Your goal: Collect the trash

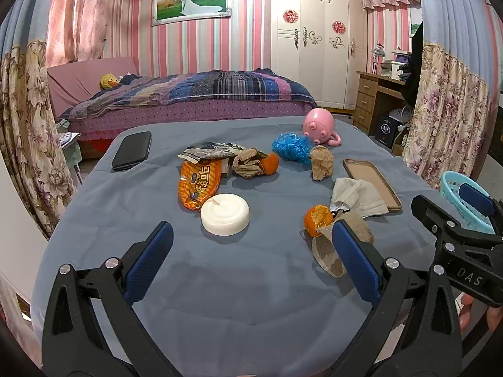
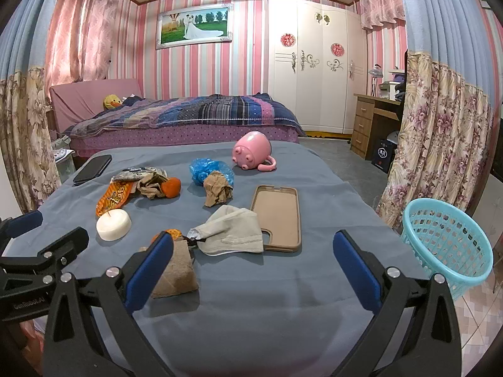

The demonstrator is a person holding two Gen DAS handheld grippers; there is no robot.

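Trash lies on a blue-grey cloth-covered table [image 1: 220, 282]: an orange snack wrapper [image 1: 198, 182], crumpled brown paper [image 1: 250, 163] beside an orange peel [image 1: 271, 163], a blue plastic wad [image 1: 290, 147], a second brown paper ball [image 1: 321, 162], a used face mask [image 2: 232, 229], an orange peel [image 1: 317, 215] and a flat brown paper piece [image 2: 176, 270]. My left gripper [image 1: 251, 267] is open and empty over the near table. My right gripper [image 2: 253, 270] is open and empty, just in front of the mask. A turquoise basket [image 2: 446, 245] stands at the table's right edge.
Also on the table are a white round candle [image 1: 225, 213], a black phone [image 1: 132, 150], a brown phone case [image 2: 278, 213] and a tipped pink mug [image 2: 253, 150]. A bed [image 2: 188, 119], a wardrobe and a desk stand behind. Floral curtains hang on both sides.
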